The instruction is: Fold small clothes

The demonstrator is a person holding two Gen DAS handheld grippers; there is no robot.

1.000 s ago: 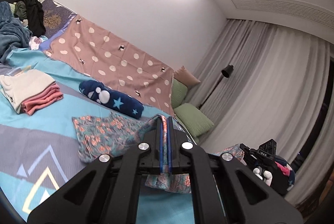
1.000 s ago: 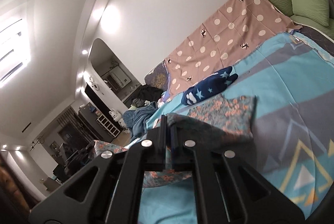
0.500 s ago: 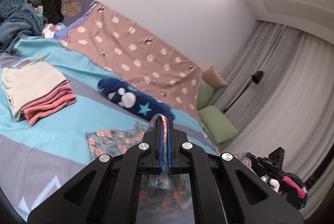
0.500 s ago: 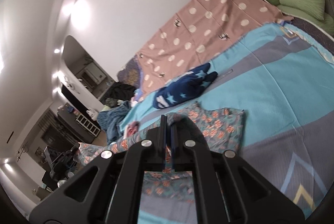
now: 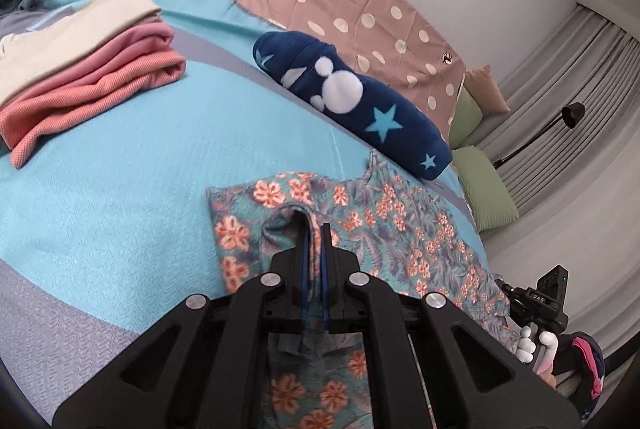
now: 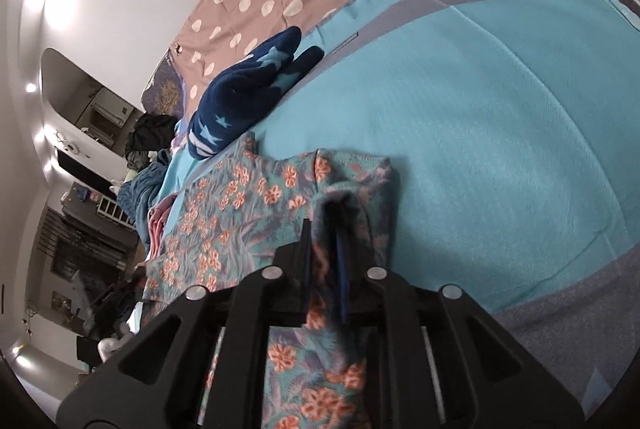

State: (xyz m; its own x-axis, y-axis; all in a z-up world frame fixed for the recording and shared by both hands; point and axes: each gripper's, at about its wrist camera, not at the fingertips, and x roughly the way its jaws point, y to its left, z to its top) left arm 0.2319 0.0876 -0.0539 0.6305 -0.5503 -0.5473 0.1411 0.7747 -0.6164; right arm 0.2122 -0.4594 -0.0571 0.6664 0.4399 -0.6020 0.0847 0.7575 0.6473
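The flowered garment (image 5: 384, 229) lies folded on the blue bed cover (image 5: 120, 197), just beside a navy star blanket (image 5: 352, 109). The left gripper (image 5: 315, 229) pinches its edge tight; the right gripper (image 6: 325, 225) has just been loosening, cloth between its fingers.

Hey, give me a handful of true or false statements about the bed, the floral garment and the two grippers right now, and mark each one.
1. The left gripper is shut on the floral garment. True.
2. The right gripper is clamped fully shut. False: its jaws have just been opening and stand slightly apart, with floral cloth between them.
3. The navy star-patterned fleece lies on top of the folded stack. False: it lies on the bed beyond the floral garment, apart from the folded pink and cream stack.
4. Green pillows sit at the far end of the bed. True.
5. The floral garment hangs in the air. False: most of it lies on the bed.
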